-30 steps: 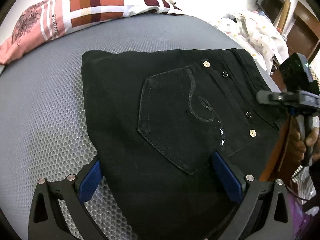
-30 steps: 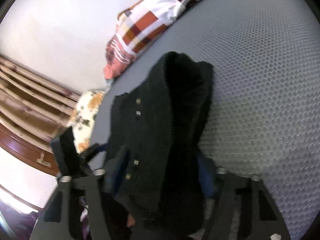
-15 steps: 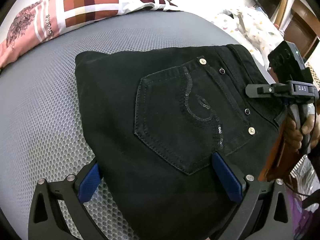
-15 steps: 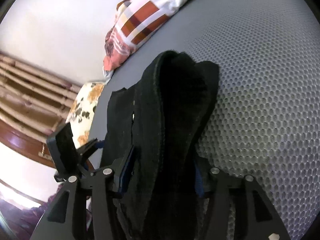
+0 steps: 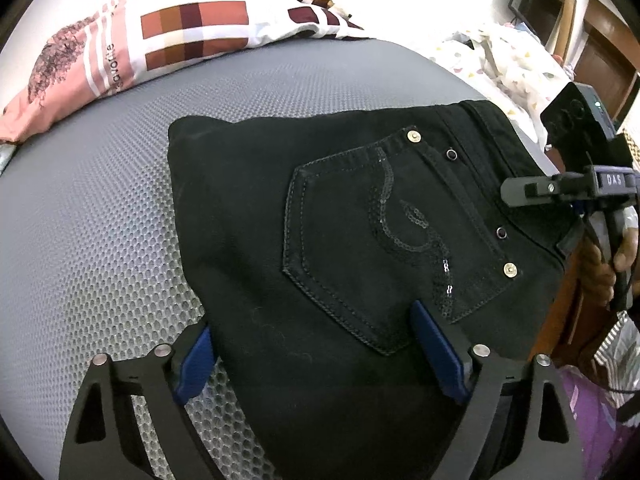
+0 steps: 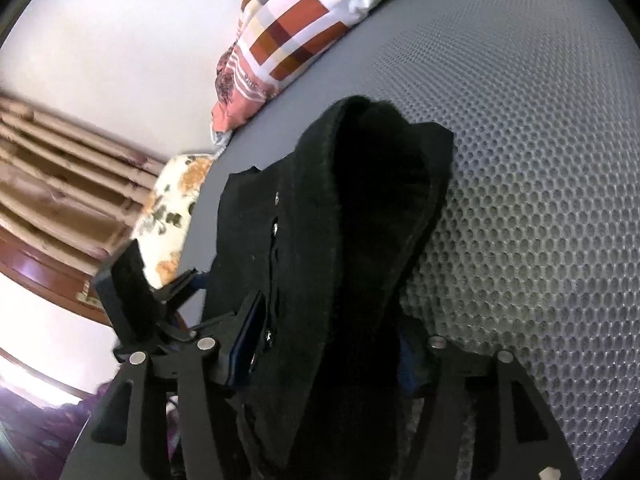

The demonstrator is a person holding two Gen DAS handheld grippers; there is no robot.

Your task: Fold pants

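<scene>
- At the far left of the left wrist view, the grey mesh bed [image 5: 100, 220] lies bare, with a checked pillow [image 5: 160, 40] at its far edge.
- Low in that view we see the left tool [image 5: 310, 320] standing wide, its two blue pads astride the near edge of the pants [image 5: 360, 220].
- Its jaws have just been closing, yet the left pad only meets the fabric's side edge and the right pad sits on top of the cloth, so we read no pinch.
- We see the black pants lying folded and flat on the bed, back pocket [image 5: 380, 240] up, with its sequin curl and rivets showing.
- At the right edge a hand [image 5: 600, 268] holds the handle of the other tool at the waistband end of the pants.
- Seen from its own camera, the right tool [image 6: 332, 320] stands about half wide with a thick fold of the pants filling the gap.
- Its jaws have just been opening, but both pads lie against the fabric, so we take it as gripped.
- Beyond that fold we see grey mesh to the right and a floral cushion [image 6: 172, 208] to the left.
</scene>
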